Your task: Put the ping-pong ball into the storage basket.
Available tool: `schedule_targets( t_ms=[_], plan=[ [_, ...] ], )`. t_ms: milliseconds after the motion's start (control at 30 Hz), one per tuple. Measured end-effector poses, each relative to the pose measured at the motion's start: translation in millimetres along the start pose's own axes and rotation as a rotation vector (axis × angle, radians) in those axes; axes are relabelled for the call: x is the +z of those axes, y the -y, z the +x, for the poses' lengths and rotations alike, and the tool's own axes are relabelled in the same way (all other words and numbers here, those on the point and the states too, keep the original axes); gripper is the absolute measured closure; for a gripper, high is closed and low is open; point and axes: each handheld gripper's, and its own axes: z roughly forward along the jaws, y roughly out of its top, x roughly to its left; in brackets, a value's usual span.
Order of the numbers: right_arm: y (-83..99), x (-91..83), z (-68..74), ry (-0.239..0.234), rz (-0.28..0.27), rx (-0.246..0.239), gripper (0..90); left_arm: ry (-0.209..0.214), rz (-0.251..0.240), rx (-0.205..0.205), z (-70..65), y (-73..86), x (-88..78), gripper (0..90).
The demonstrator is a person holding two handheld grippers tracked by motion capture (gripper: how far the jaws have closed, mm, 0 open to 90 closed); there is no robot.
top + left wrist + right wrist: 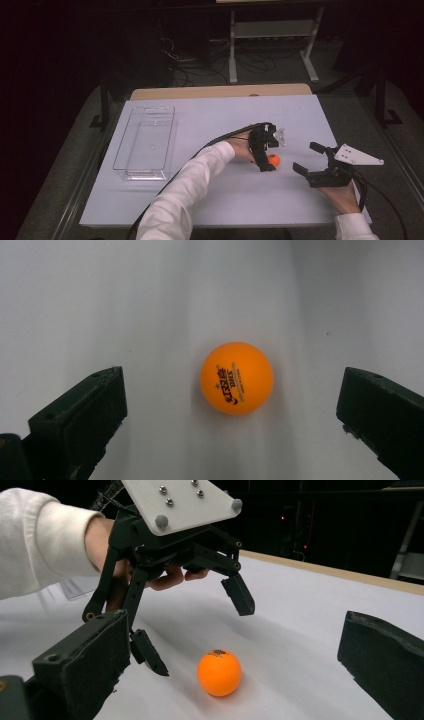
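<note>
An orange ping-pong ball with dark print rests on the white table sheet, right of centre. My left gripper points down over it, open, one jaw on each side and neither touching. In the left gripper view the ball lies between the wide-apart jaws of that gripper. My right gripper stands open a little to the right of the ball, aimed at it. The right gripper view shows the ball just beyond its own gripper, with the left gripper straddling it from above.
A clear plastic tray with nothing in it lies on the left side of the sheet. Past the table's wooden far edge are a metal desk frame and cables on a dark floor.
</note>
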Motion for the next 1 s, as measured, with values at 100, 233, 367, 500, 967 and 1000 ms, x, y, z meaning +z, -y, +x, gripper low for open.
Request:
schedule_targets(
  t_ms=[100,233,367,500,967,1000],
  plan=[
    [0.5,1.1,0.5,-0.005,0.007,0.001,0.0,0.009,0.005,0.003,-0.5,-0.5,3.6,0.0],
    [0.7,1.5,0.4,-0.006,0.009,-0.001,0.0,0.014,0.011,0.003,-0.6,-0.5,6.2,0.0],
    [0.8,1.5,0.3,-0.007,0.01,-0.001,0.0,0.014,0.009,0.0,-0.6,-0.5,8.0,0.1],
    [1.1,1.7,0.6,-0.008,0.013,0.003,0.0,0.019,0.013,0.006,-0.7,-0.6,9.3,2.0],
    [1.4,2.6,0.8,-0.012,0.017,0.0,0.0,0.032,0.01,0.003,1.0,0.5,12.5,17.1],
    [1.4,2.7,0.7,-0.012,0.017,0.001,0.0,0.031,0.012,0.003,1.1,0.6,13.0,17.5]
  ],
)
